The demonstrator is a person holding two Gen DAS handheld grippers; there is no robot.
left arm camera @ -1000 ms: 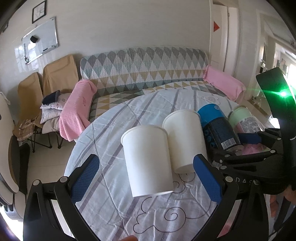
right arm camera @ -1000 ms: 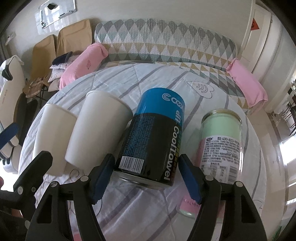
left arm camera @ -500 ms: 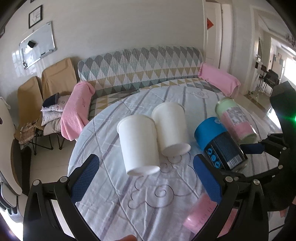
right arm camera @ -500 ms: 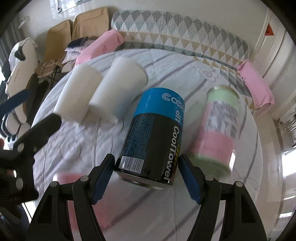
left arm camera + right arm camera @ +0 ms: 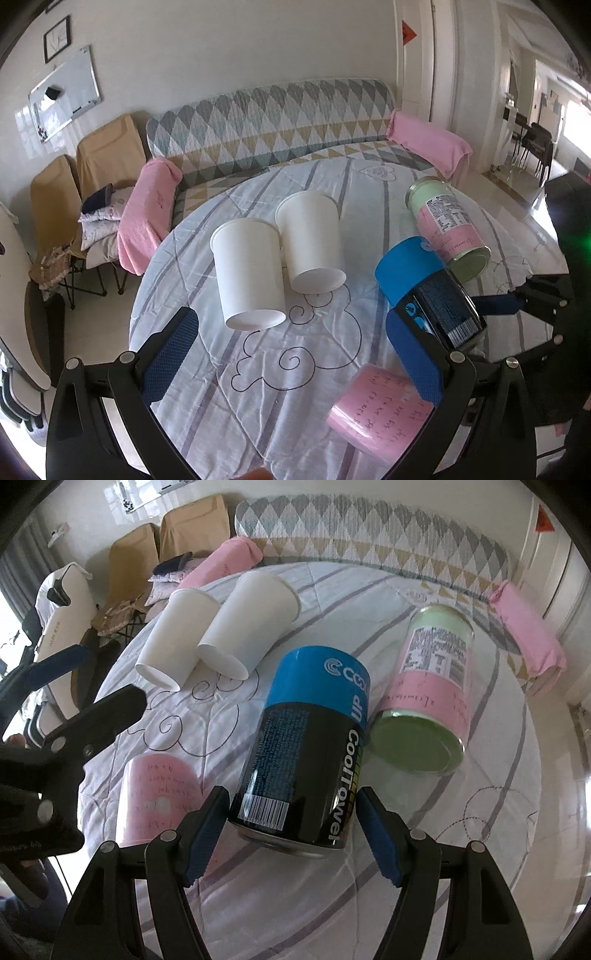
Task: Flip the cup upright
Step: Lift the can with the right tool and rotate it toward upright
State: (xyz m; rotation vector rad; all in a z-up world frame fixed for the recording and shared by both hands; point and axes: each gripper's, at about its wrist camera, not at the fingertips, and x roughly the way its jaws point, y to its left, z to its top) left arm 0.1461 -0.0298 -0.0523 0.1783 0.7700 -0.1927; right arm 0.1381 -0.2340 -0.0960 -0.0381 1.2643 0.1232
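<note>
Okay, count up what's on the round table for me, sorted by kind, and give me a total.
White paper cups: 2, one nearer the left gripper, one behind it
Pink cup: 1
Blue and black can: 1, between the right gripper's fingers
Green jar with pink label: 1
Total: 5

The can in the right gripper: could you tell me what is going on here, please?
A person holds a gripper in each hand over a round table. The right gripper grips the blue-and-black can, lifted and tilted. The left gripper is open and empty, facing two white cups.
</note>
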